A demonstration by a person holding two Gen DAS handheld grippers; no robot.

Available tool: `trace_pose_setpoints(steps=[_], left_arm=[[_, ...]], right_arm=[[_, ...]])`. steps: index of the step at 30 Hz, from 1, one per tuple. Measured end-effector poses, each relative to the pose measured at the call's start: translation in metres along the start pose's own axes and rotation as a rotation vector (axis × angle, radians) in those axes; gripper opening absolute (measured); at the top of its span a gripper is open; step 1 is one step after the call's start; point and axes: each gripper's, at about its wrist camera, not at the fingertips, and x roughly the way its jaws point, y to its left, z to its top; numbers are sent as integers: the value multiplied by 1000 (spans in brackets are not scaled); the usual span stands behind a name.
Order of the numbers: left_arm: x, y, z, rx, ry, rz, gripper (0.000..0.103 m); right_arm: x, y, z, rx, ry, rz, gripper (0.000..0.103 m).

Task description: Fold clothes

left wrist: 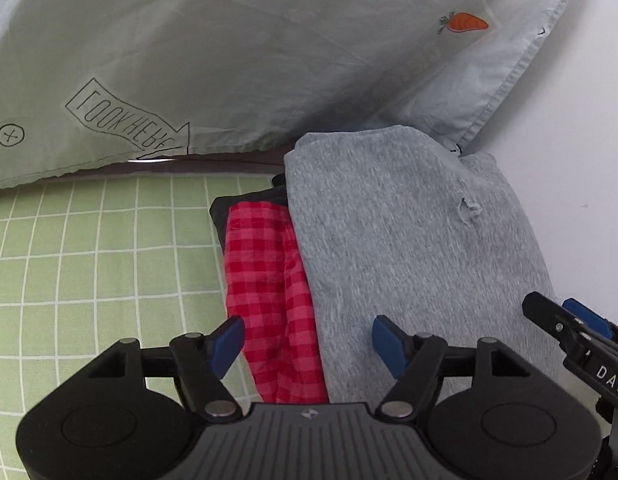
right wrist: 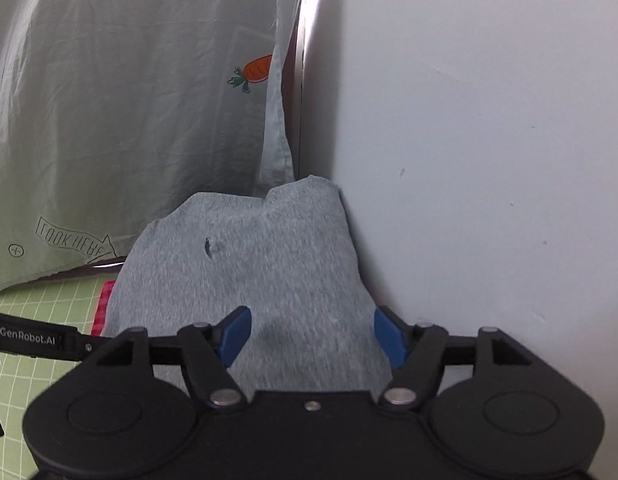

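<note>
- The left gripper [left wrist: 308,346] and right gripper [right wrist: 311,336] both stand wide open, holding nothing.
- The folded grey garment [left wrist: 409,248] lies just ahead of both, partly covering a red checked cloth [left wrist: 265,272].
- Soft, light, floppy knit; probably best pinched at a folded edge.

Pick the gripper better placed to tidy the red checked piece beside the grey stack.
Left. The left gripper stands open right over the red checked garment. The right gripper sits over the grey garment by the wall.
</note>
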Motion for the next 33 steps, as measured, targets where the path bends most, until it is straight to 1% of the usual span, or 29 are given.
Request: trace_pose_setpoints(steps=[1, 4, 5, 6, 7, 8, 9, 11, 15, 19, 23, 28, 30, 33], left_arm=[[-8, -3, -2, 30, -12, 1, 79], [-33, -13, -6, 117, -66, 10, 83], [-48, -18, -8, 151, -99, 4, 84], [-60, -23, -10, 171, -128, -5, 87], [-76, -28, -13, 196, -165, -15, 94], [-92, -33, -15, 220, -202, -24, 97], [-106, -35, -19, 235, -231, -26, 101], [-139, -38, -30, 250, -293, -35, 103], [-187, -32, -53, 204, -353, -92, 103], [-227, -26, -86, 195, -372, -76, 103], [-250, -18, -124, 228, -353, -51, 103], [-267, -5, -167, 220, -317, -24, 103], [-272, -1, -186, 230, -305, 5, 103], [-277, 4, -207, 260, -298, 46, 103]], right_arm=[[-7, 4, -4, 2, -10, -14, 82], [-36, 6, -13, 25, -57, -18, 86], [-47, 5, -17, 46, -76, -18, 89], [-58, 7, -18, 73, -95, -18, 90], [-68, 9, -19, 99, -114, -19, 95], [-78, 10, -22, 116, -125, -18, 100], [-91, 12, -24, 132, -138, -21, 100], [-116, 15, -30, 161, -163, -25, 101], [-170, 23, -51, 159, -187, -33, 102], [-220, 36, -75, 157, -197, -81, 103], [-258, 49, -104, 153, -184, -93, 103], [-290, 61, -135, 158, -149, -100, 103], [-300, 63, -144, 152, -140, -99, 103], [-311, 65, -157, 150, -125, -95, 103]])
